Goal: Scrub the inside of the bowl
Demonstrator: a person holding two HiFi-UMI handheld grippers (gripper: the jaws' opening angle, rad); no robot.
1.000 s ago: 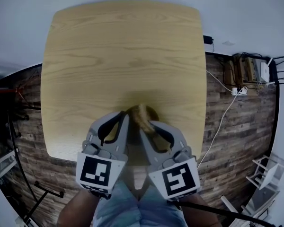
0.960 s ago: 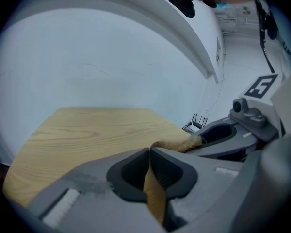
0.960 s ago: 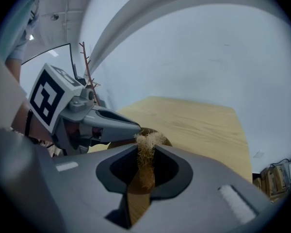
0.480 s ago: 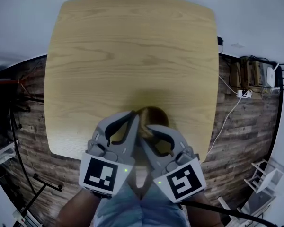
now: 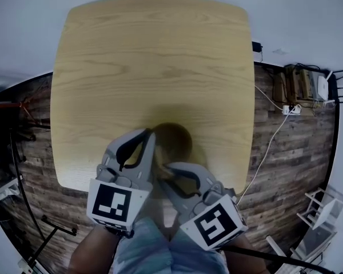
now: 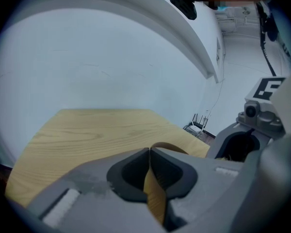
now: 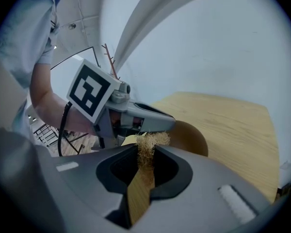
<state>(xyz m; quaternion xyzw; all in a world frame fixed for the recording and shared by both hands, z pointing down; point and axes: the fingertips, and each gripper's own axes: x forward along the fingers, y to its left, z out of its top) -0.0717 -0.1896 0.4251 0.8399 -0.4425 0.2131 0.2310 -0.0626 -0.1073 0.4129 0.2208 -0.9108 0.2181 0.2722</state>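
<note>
1. Holding the bowl (image 5: pixel 180 137) by its rim, clenched, the left claw (image 6: pixel 149 152) should pin it firmly to the table (image 5: pixel 154 56).
2. The right claw (image 7: pixel 145 154), gripping the brush (image 7: pixel 144 168), should sweep the bristles just ahead, seemingly inside the bowl.

Both grey: left claw (image 5: pixel 151 136) and right claw (image 5: pixel 163 170), dark-lined inside, each carrying a white cube (image 5: pixel 115 203) with black square markers. Black cable (image 7: pixel 63 125) at the wrist, pale blue sleeve (image 7: pixel 36 38), light jeans (image 5: pixel 144 251).
</note>
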